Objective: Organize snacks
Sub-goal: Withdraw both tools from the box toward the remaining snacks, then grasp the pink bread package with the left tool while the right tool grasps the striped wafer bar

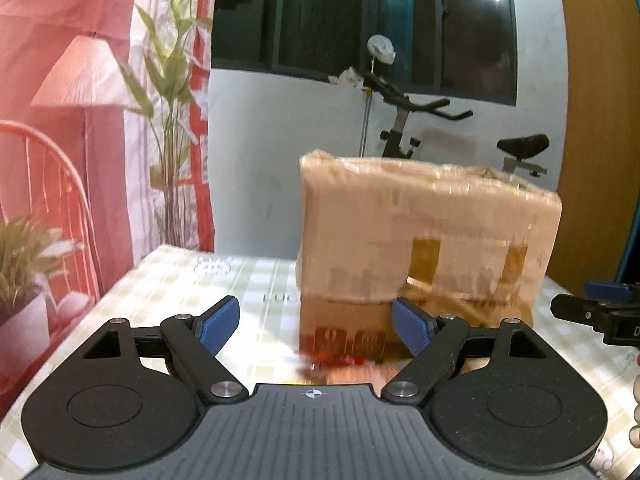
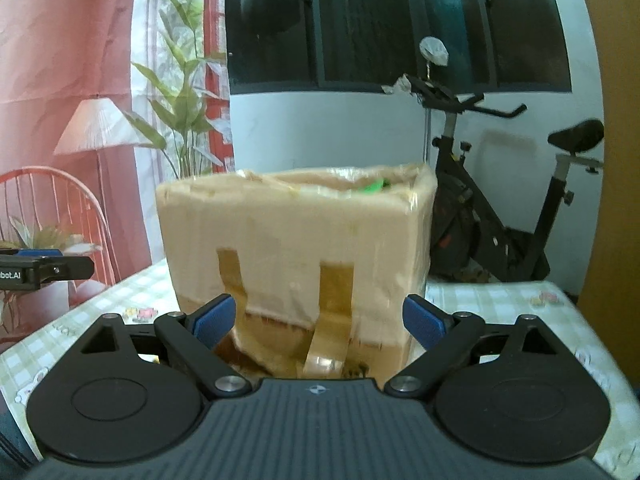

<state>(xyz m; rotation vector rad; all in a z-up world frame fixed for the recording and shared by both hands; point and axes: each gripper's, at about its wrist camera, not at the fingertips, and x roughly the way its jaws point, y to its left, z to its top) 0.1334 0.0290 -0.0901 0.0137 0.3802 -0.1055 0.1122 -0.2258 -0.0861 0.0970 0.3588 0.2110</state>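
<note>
A tan cardboard box (image 1: 424, 236) wrapped in clear tape stands on the checked tablecloth (image 1: 168, 280). It also shows in the right wrist view (image 2: 296, 240), open at the top, with something green (image 2: 374, 186) just visible inside. My left gripper (image 1: 316, 322) is open and empty, close in front of the box's lower left corner. My right gripper (image 2: 320, 320) is open and empty, close in front of the box's lower face. A red blurred thing (image 1: 340, 360) lies at the box's foot. Each gripper shows at the edge of the other's view.
The table (image 2: 500, 300) has a pale green checked cloth. An exercise bike (image 2: 500, 208) stands behind it on the right. A printed backdrop with lamp and plant (image 1: 80, 120) hangs on the left. A dark window (image 1: 360, 20) is behind.
</note>
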